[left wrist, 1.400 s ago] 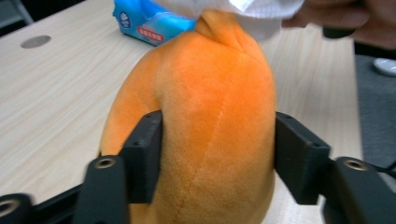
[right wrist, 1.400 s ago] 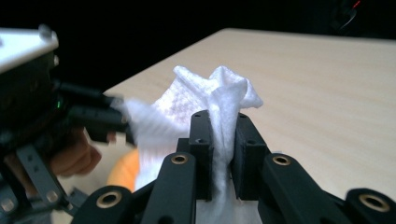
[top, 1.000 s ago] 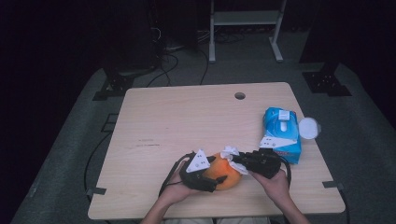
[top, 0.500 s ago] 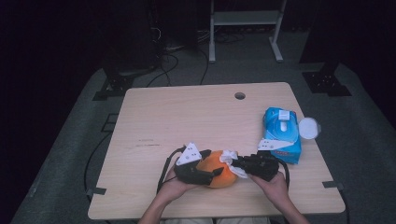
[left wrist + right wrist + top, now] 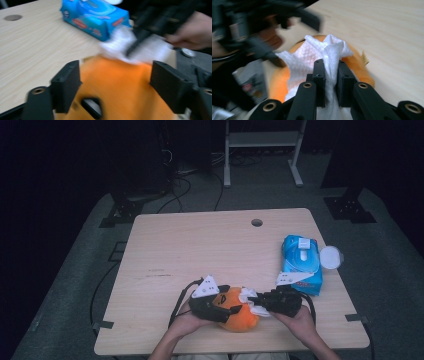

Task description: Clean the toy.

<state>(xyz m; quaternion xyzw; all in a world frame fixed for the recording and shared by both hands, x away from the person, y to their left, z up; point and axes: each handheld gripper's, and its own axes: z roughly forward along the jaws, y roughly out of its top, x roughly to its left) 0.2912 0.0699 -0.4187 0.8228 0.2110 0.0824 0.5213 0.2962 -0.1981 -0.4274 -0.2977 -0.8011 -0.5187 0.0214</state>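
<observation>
Orange plush toy point(image 5: 239, 312) sat near the front edge of the wooden table point(image 5: 200, 250), right of its middle. Left gripper point(image 5: 113, 82) had just been opening, its jaws spread either side of the toy without pressing it. Right gripper point(image 5: 329, 75) pinched a white wipe point(image 5: 319, 56) tightly and held it against the toy's top. Just beside, near the right edge, lay a blue wipes pack point(image 5: 301, 262).

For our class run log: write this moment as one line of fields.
left gripper: fingers just opening, astride orange toy | right gripper: shut on white wipe, pressed on toy | wipes pack: right, untouched
</observation>
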